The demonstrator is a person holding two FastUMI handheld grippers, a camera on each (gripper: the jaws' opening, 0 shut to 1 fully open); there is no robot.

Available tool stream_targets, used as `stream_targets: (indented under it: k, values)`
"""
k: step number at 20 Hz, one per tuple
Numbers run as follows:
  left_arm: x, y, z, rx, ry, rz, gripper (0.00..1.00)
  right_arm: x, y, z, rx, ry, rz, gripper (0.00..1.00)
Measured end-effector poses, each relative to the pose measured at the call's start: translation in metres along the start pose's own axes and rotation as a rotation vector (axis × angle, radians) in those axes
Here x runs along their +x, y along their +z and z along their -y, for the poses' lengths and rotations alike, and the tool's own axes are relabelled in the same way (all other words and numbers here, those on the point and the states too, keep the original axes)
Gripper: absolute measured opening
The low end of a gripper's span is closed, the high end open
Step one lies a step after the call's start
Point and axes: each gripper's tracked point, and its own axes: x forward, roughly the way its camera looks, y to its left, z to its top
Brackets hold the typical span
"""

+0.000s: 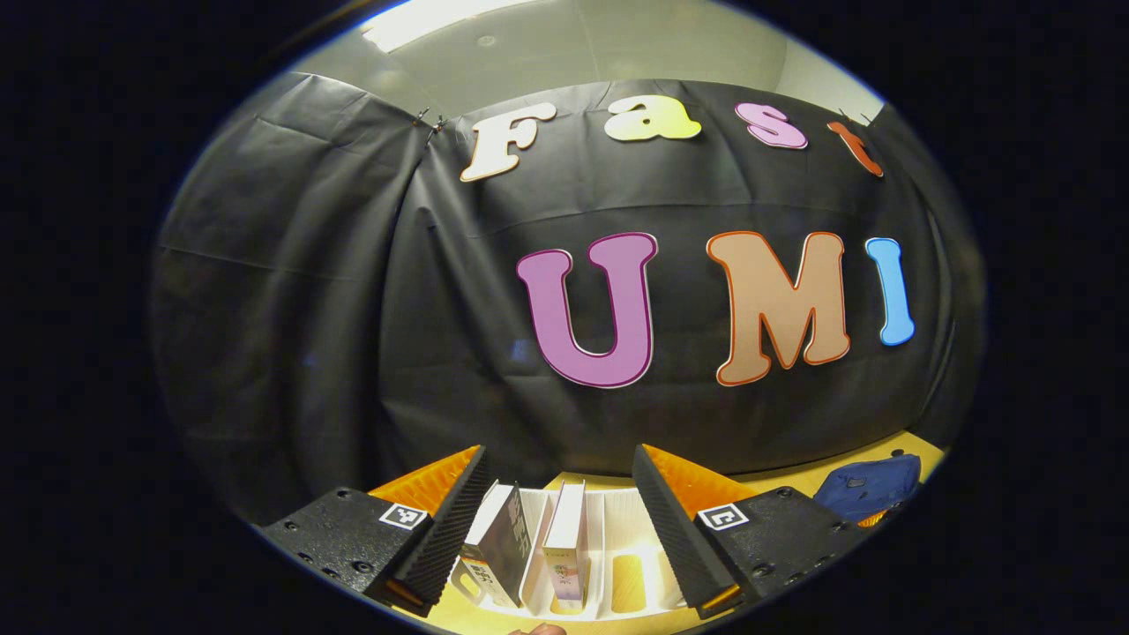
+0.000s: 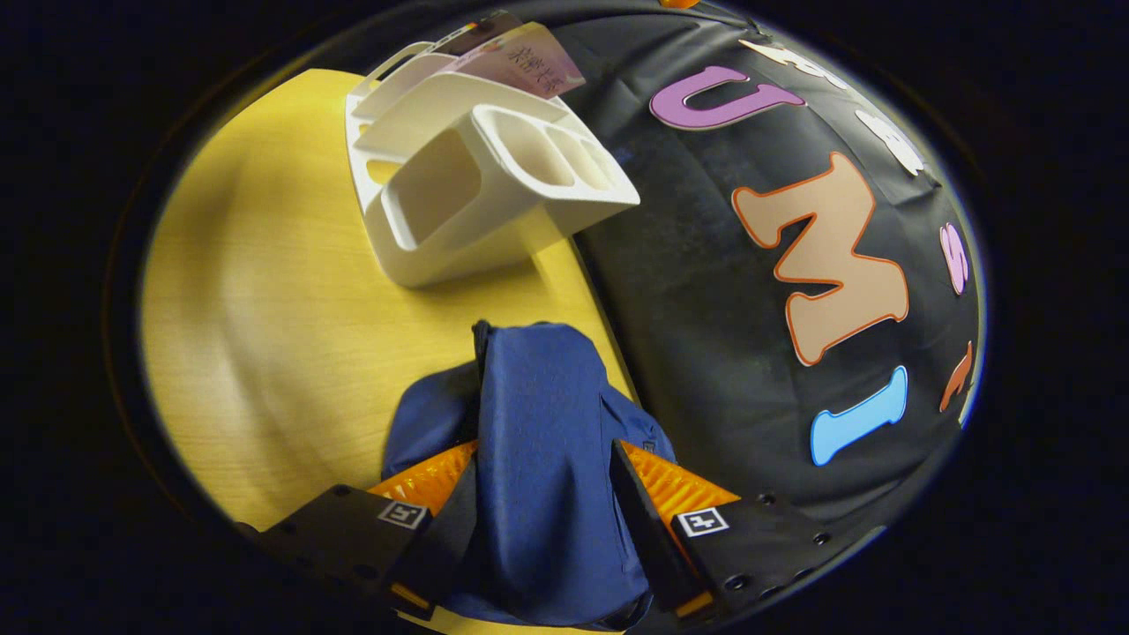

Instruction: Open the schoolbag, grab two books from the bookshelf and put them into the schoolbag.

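Note:
In the left gripper view my left gripper (image 1: 560,454) stands open just above the white bookshelf (image 1: 622,529). Two books lean in its slots: a dark-covered one (image 1: 498,547) and a pale one (image 1: 567,538), both between my fingers' line and untouched. The blue schoolbag (image 1: 869,492) lies farther right on the table. In the right gripper view my right gripper (image 2: 545,454) holds a raised fold of the schoolbag (image 2: 538,423), the blue cloth filling the gap and touching both fingers. The bookshelf (image 2: 476,176) stands beyond it with the books (image 2: 525,57) sticking out at its far end.
A yellow wooden table (image 2: 265,300) carries the bag and the shelf. The black cloth wall (image 2: 706,291) runs right behind both. A fingertip (image 1: 540,629) shows at the bottom edge of the left gripper view.

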Motion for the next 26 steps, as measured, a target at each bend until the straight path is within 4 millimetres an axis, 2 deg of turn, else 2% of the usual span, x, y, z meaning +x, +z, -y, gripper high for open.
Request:
stream_targets:
  k: [2,4,6,7,8,9,11,12,16,20,22,23,25,26]
  values:
    - [0.000,-0.002,0.000,0.000,0.003,-0.007,0.94,0.000,-0.005,-0.002,0.018,0.024,-0.019,0.76]
    - [0.000,-0.003,0.000,0.000,0.007,-0.016,0.94,-0.002,0.002,0.006,0.035,0.009,0.001,0.59]
    - [0.000,-0.004,-0.001,0.002,0.009,-0.019,0.94,-0.004,0.008,0.021,0.074,-0.010,0.021,0.28]
    - [0.000,-0.003,-0.001,0.003,0.008,-0.019,0.95,-0.005,0.003,0.021,0.129,0.020,-0.002,0.12]
    - [0.000,-0.004,0.001,0.003,0.000,-0.022,0.94,-0.005,0.003,0.030,0.168,0.012,-0.006,0.12]
    - [-0.001,-0.005,0.002,0.002,-0.010,-0.027,0.95,-0.007,0.008,0.038,0.212,0.016,-0.004,0.05]
    - [-0.001,-0.010,0.003,0.003,-0.026,-0.047,0.94,-0.008,0.008,0.057,0.271,0.018,-0.017,0.05]
    - [-0.001,-0.022,0.002,0.008,-0.033,-0.067,0.94,-0.008,0.011,0.067,0.289,0.012,-0.020,0.05]
    - [0.001,-0.039,-0.001,0.004,-0.043,-0.121,0.99,-0.008,0.013,0.103,0.373,-0.001,-0.042,0.05]
    - [0.019,-0.044,-0.006,-0.002,-0.061,-0.174,0.98,-0.009,0.012,0.131,0.402,-0.017,-0.050,0.05]
    - [0.023,-0.051,-0.007,-0.005,-0.090,-0.213,1.00,-0.008,0.009,0.137,0.406,-0.019,-0.053,0.05]
    - [0.028,-0.052,-0.009,-0.004,-0.103,-0.230,0.98,-0.009,0.009,0.144,0.403,-0.025,-0.050,0.05]
    - [0.037,-0.059,-0.009,0.010,-0.135,-0.266,1.00,-0.010,0.006,0.146,0.399,-0.024,-0.050,0.05]
    - [0.042,-0.063,-0.008,0.019,-0.155,-0.284,0.98,-0.011,0.006,0.145,0.396,-0.021,-0.050,0.05]
